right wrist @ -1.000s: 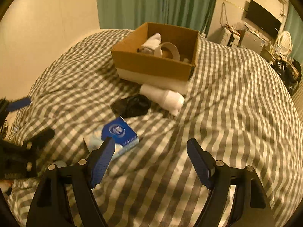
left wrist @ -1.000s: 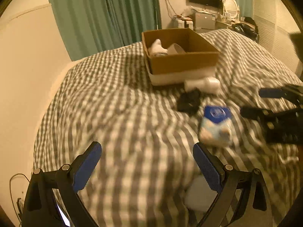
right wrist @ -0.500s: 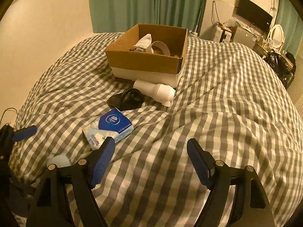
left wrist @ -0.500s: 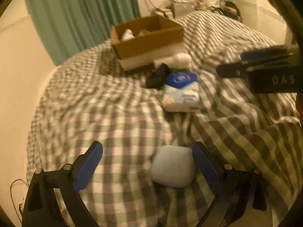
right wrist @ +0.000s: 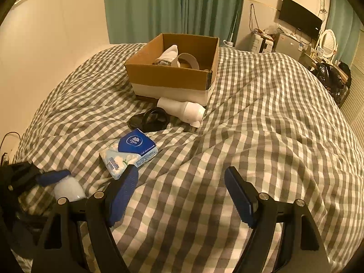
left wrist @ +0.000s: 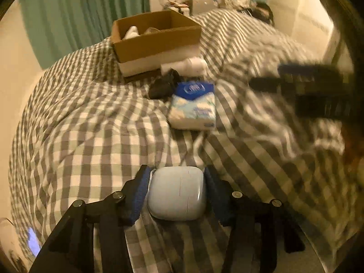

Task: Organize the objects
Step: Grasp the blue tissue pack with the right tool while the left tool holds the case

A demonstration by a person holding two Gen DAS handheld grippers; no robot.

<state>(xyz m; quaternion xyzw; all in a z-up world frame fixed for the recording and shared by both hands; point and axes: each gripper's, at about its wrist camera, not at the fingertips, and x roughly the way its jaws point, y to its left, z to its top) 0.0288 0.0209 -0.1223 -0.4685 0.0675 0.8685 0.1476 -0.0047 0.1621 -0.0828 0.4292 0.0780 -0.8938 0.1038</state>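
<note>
My left gripper (left wrist: 176, 190) clamps the smooth, rounded pale-blue plastic case (left wrist: 177, 195); my right gripper (right wrist: 180, 192) hangs wide open, empty. Its glossy shell may squirt out of my pads on the way to the far brown cardboard box (left wrist: 157, 43).

A pale rounded case (left wrist: 177, 193) lies near the bed's (right wrist: 261, 122) foot edge; tissue pack (right wrist: 129, 152), black sandal (right wrist: 149, 119) and white bottle (right wrist: 182, 110) line toward the open cardboard box (right wrist: 173, 77) mid-bed.

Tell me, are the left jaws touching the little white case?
Touching. The left wrist view shows the left gripper with both blue pads pressed against the sides of the white case, no gap either side.
</note>
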